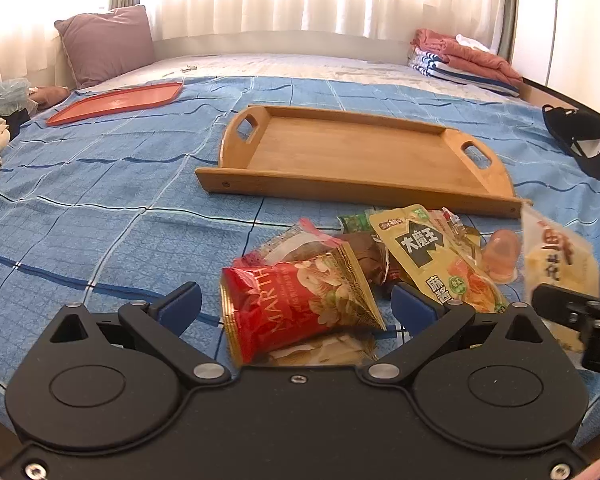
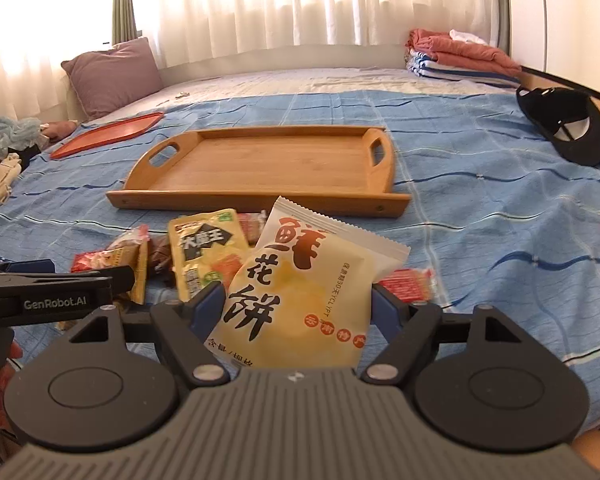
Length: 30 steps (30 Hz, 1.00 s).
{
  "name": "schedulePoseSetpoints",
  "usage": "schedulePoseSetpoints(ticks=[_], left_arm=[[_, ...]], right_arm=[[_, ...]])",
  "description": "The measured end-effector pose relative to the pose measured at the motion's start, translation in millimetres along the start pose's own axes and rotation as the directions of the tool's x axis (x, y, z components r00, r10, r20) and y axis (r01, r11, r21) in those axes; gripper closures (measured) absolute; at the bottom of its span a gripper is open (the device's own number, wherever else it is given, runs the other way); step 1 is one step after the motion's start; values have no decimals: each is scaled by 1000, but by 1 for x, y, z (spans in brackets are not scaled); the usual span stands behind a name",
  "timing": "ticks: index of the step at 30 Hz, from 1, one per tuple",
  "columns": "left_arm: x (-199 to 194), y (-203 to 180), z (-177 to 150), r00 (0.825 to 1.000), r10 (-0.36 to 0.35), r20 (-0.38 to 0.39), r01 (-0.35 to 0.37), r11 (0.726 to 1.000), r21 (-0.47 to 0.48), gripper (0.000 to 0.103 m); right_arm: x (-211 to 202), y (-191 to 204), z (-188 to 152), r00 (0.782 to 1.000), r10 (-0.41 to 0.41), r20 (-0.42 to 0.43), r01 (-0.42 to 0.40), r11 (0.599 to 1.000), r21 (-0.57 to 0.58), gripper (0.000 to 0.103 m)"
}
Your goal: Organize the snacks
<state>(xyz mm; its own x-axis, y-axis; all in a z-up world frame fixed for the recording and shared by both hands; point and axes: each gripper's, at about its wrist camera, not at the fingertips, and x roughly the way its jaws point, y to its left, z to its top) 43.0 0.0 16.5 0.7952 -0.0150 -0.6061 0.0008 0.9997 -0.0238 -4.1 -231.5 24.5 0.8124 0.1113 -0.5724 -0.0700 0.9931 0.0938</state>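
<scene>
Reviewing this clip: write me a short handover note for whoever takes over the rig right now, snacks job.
Right gripper: shut on the flower cake packet, held up off the bed.
Left gripper: jaws open around the red nut packet, pads not pressing on it.
Wooden tray: on the blue bedspread beyond the pile, nothing in it.
Other snacks lie loose in front of the tray: yellow packet, pink jelly cup, brown packet.
Done: nothing in the tray yet.
Left: place the held packet, then move the rest.
</scene>
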Motion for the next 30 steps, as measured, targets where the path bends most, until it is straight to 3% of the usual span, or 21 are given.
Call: schedulePoseSetpoints(ticks=[7, 10, 21, 23, 30], left_arm=[[12, 6, 2, 1000, -11, -26, 8, 994, -109, 2], [19, 7, 2, 998, -4, -60, -3, 993, -115, 17], [3, 10, 8, 999, -10, -49, 4, 993, -121, 34], [-3, 11, 13, 999, -22, -41, 17, 992, -122, 44], [-12, 11, 23, 999, -39, -26, 37, 994, -103, 44]], right_arm=[[-4, -9, 1, 1000, -4, 7, 3, 1000, 20, 25], [-6, -10, 4, 1000, -7, 24, 7, 1000, 20, 25], [-6, -21, 14, 1000, 8, 30, -10, 998, 56, 25], [-6, -24, 18, 999, 16, 33, -18, 998, 67, 25], [-7, -33, 29, 998, 35, 46, -40, 993, 111, 25]])
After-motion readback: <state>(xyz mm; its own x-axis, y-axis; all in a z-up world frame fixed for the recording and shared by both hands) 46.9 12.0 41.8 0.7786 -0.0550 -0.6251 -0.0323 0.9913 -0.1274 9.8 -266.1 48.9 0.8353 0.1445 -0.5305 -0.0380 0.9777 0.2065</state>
